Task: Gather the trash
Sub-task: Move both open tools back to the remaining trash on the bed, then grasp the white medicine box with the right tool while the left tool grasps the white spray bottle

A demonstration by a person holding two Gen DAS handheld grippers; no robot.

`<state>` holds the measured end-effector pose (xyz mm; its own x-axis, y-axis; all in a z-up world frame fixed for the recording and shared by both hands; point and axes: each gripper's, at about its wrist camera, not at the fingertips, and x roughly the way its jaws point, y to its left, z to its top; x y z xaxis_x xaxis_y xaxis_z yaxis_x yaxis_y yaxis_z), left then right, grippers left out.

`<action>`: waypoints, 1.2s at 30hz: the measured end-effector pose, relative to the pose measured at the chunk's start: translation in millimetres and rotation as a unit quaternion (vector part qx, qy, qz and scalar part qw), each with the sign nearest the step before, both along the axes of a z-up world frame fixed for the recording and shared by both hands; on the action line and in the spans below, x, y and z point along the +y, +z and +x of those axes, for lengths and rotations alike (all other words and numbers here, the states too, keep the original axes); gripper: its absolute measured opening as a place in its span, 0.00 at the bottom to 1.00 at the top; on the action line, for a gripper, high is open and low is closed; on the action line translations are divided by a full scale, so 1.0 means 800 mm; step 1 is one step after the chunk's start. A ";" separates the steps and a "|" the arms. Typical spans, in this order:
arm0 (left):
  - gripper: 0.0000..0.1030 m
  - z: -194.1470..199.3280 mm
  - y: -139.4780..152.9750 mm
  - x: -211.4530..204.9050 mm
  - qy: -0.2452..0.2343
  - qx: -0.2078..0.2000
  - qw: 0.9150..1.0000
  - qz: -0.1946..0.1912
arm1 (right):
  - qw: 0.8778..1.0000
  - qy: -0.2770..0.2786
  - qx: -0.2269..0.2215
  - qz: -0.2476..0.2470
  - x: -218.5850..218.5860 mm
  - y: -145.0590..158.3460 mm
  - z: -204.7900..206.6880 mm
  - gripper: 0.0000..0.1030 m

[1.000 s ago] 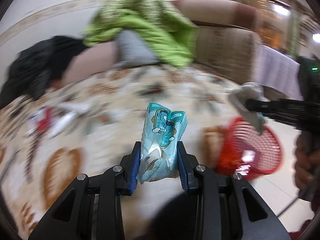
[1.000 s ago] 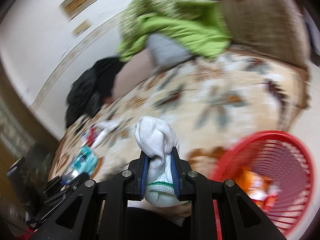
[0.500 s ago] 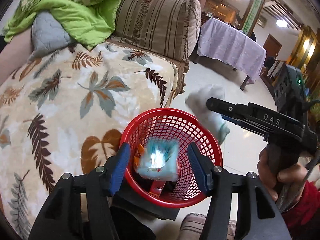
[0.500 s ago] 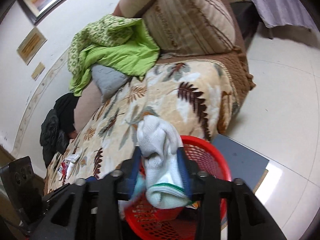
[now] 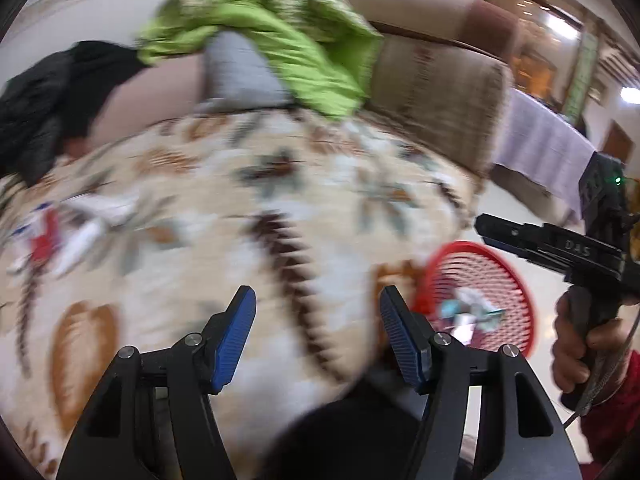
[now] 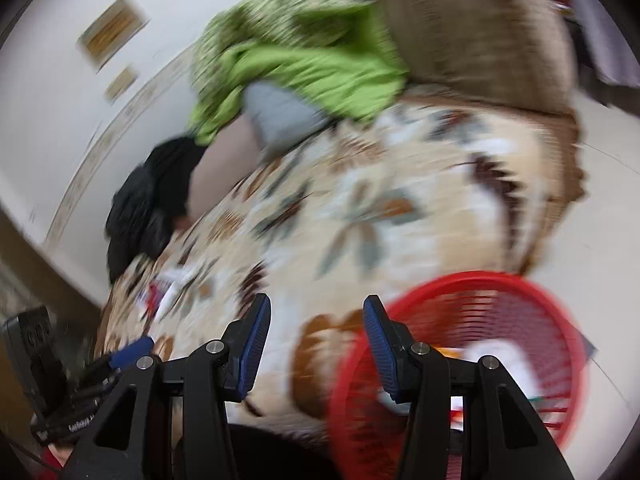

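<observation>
Both hand-held grippers, left (image 5: 318,336) and right (image 6: 316,344), gape empty; the wrappers (image 5: 72,232) at nine o'clock look light, crinkly, best pinched mid-body.

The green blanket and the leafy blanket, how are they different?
The green blanket is bunched in a heap against the sofa back; the leafy blanket lies spread flat over the seat. The green blanket is mostly plain bright green; the leafy blanket is cream with brown and grey leaves. Both are on the sofa.
</observation>
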<state>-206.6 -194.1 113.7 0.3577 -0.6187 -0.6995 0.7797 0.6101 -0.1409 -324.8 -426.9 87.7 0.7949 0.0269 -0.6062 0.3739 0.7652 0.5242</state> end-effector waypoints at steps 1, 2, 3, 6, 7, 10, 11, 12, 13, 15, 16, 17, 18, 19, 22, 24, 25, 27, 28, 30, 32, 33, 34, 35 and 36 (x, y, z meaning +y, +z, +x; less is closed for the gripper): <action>0.63 0.014 -0.003 0.026 0.025 -0.008 1.000 0.007 | 1.000 0.022 0.002 -0.002 0.015 -0.001 0.020 0.51; 0.63 0.026 -0.007 0.043 0.043 -0.012 0.999 0.011 | 0.999 0.039 0.004 -0.005 0.027 -0.001 0.036 0.51; 0.63 0.040 -0.012 0.065 0.067 -0.017 0.997 0.016 | 0.998 0.059 0.007 -0.010 0.043 -0.001 0.058 0.51; 0.63 0.077 -0.024 0.119 0.133 -0.022 0.990 0.026 | 0.993 0.116 0.010 -0.024 0.085 0.003 0.119 0.50; 0.63 0.094 -0.029 0.139 0.156 -0.018 0.987 0.024 | 0.990 0.134 0.012 -0.033 0.100 0.005 0.141 0.51; 0.63 0.135 -0.047 0.184 0.211 -0.012 0.977 0.027 | 0.982 0.180 0.017 -0.056 0.137 0.008 0.202 0.57; 0.63 0.142 -0.052 0.193 0.222 -0.011 0.975 0.028 | 0.979 0.192 0.021 -0.066 0.149 0.008 0.226 0.58; 0.63 0.150 -0.058 0.204 0.234 -0.009 0.972 0.027 | 0.977 0.200 0.022 -0.071 0.159 0.008 0.246 0.58; 0.63 0.157 -0.065 0.215 0.243 -0.004 0.970 0.021 | 0.974 0.212 0.021 -0.072 0.168 0.007 0.267 0.59; 0.63 0.173 -0.079 0.232 0.259 0.011 0.966 0.008 | 0.969 0.232 0.024 -0.077 0.187 0.005 0.313 0.59; 0.63 0.176 -0.082 0.235 0.261 0.016 0.965 0.006 | 0.965 0.247 0.025 -0.084 0.198 0.003 0.341 0.63; 0.63 0.182 -0.084 0.236 0.260 0.022 0.965 0.005 | 0.961 0.261 0.030 -0.089 0.205 0.001 0.361 0.66; 0.63 0.186 -0.083 0.235 0.260 0.021 0.965 0.001 | 0.956 0.273 0.035 -0.098 0.214 -0.003 0.382 0.68; 0.63 0.189 -0.082 0.235 0.261 0.015 0.965 -0.001 | 0.953 0.280 0.038 -0.111 0.222 -0.007 0.402 0.69; 0.63 0.196 -0.085 0.233 0.256 0.009 0.967 0.005 | 0.937 0.312 0.061 -0.146 0.248 -0.027 0.466 0.75; 0.63 0.204 -0.090 0.232 0.253 0.018 0.967 0.006 | 0.931 0.322 0.069 -0.156 0.258 -0.038 0.490 0.76; 0.63 0.207 -0.092 0.233 0.252 0.025 0.967 0.004 | 0.927 0.332 0.080 -0.155 0.263 -0.047 0.505 0.76; 0.63 0.212 -0.093 0.236 0.253 0.036 0.967 -0.006 | 0.923 0.330 0.104 -0.170 0.267 -0.066 0.529 0.76; 0.63 0.214 -0.093 0.238 0.253 0.040 0.967 -0.009 | 0.921 0.332 0.109 -0.172 0.267 -0.075 0.537 0.76; 0.63 0.219 -0.095 0.241 0.254 0.047 0.966 -0.012 | 0.920 0.345 0.119 -0.141 0.263 -0.092 0.549 0.76; 0.63 0.222 -0.097 0.240 0.254 0.048 0.966 -0.010 | 0.926 0.338 0.131 -0.106 0.257 -0.105 0.550 0.75; 0.63 0.223 -0.097 0.240 0.254 0.047 0.966 -0.010 | 0.928 0.334 0.132 -0.103 0.257 -0.106 0.546 0.71; 0.63 0.223 -0.097 0.240 0.254 0.047 0.966 -0.010 | 0.932 0.326 0.128 -0.099 0.254 -0.105 0.539 0.71; 0.63 0.224 -0.097 0.240 0.254 0.047 0.966 -0.010 | 0.937 0.315 0.126 -0.087 0.249 -0.103 0.532 0.70; 0.63 0.224 -0.098 0.238 0.252 0.047 0.966 -0.009 | 0.941 0.307 0.122 -0.076 0.244 -0.100 0.527 0.69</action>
